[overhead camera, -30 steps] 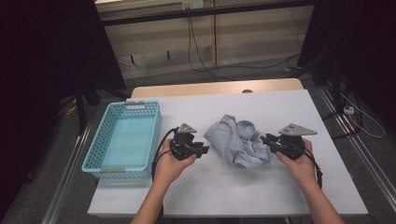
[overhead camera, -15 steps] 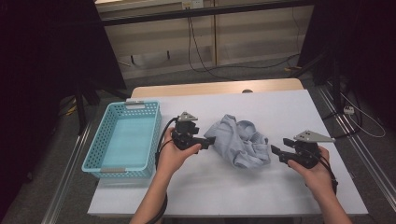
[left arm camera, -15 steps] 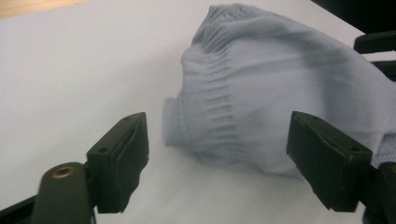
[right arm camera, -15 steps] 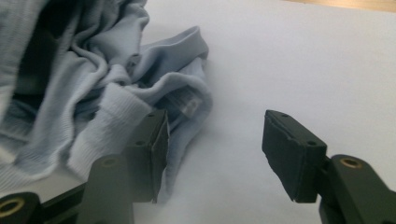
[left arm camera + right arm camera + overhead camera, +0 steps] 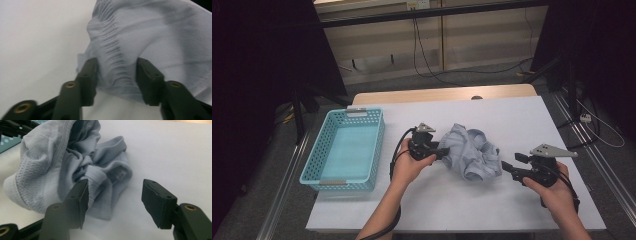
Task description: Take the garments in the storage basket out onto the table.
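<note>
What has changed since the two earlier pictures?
The left gripper moved to the crumpled pale blue cloth; its jaws have just been closing around a fold. The right gripper drew back, jaws opened, off the cloth. The turquoise plastic basket stayed.

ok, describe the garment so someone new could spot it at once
On the white table, right of the turquoise basket, a crumpled pale blue-grey ribbed garment lies between the two grippers. It is the one soft, wrinkled heap there; the basket is rigid and perforated.
</note>
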Tool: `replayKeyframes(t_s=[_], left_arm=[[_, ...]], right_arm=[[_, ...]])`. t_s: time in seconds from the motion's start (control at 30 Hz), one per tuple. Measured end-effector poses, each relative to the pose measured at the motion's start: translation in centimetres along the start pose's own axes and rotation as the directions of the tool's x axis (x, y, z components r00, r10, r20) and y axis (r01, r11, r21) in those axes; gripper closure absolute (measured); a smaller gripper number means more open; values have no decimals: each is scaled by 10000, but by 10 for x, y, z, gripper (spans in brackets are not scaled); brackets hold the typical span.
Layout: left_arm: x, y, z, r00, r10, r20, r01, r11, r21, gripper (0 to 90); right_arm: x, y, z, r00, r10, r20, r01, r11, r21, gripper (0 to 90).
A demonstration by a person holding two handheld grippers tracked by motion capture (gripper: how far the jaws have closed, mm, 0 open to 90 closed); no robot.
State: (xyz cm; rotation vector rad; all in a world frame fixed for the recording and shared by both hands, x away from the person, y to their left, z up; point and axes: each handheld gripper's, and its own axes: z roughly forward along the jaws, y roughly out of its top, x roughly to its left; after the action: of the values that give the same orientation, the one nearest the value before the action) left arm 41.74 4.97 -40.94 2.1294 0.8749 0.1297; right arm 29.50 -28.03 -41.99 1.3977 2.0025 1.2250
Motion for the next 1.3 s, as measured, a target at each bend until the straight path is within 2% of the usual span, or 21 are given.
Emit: replayKeyframes(t_s=[0.13,0.27,0.3,0.5,0.6,0.7,0.77,0.87,0.93,1.0,1.07,1.2,1.3], left_arm=[[1,-2,-3,10000,24,-25,-23,9999,129,691],[1,-6,-6,10000,94,-24,-92,9975,702,796],[1,-7,-7,9998,127,-136,-116,9967,800,803],[3,-15,-11,10000,-87,0,87,9951,986,820],[5,-20,-14,9994,-310,157,289,9928,1166,837],[6,-24,-16,9979,-473,446,416,9919,1201,874],[5,-26,-17,9981,-481,381,432,9919,1198,872],[4,-28,-20,9981,-494,356,448,9918,1201,868],[5,-29,-21,9982,-513,304,473,9917,1199,868],[6,-30,-22,9981,-540,286,501,9910,1245,871],[6,-32,-22,9974,-654,311,610,9903,1247,871],[4,-33,-21,9969,-680,408,620,9892,1326,874],[2,-32,-21,9969,-558,560,468,9875,1506,892]], right_arm=[[10,5,2,9995,-173,-263,170,9998,-103,398],[19,11,5,9983,-331,-490,321,9993,-199,398],[21,11,6,9978,-359,-550,350,9992,-166,398],[31,9,21,9936,-597,-960,615,9980,157,439],[35,4,33,9929,-650,-992,703,9962,508,435],[34,-1,44,9943,-817,-689,894,9891,1169,439],[31,-4,50,9953,-613,-754,711,9883,1347,450],[28,-5,55,9946,-513,-905,641,9874,1448,574],[26,-6,58,9919,-425,-1200,606,9866,1516,676],[25,-5,60,9912,-695,-1128,851,9864,1405,774],[25,-3,63,9918,-679,-1085,811,9892,1221,804],[25,4,70,9900,-1017,-973,1126,9871,1142,813],[20,9,78,9927,-1024,-635,1077,9904,862,817]])
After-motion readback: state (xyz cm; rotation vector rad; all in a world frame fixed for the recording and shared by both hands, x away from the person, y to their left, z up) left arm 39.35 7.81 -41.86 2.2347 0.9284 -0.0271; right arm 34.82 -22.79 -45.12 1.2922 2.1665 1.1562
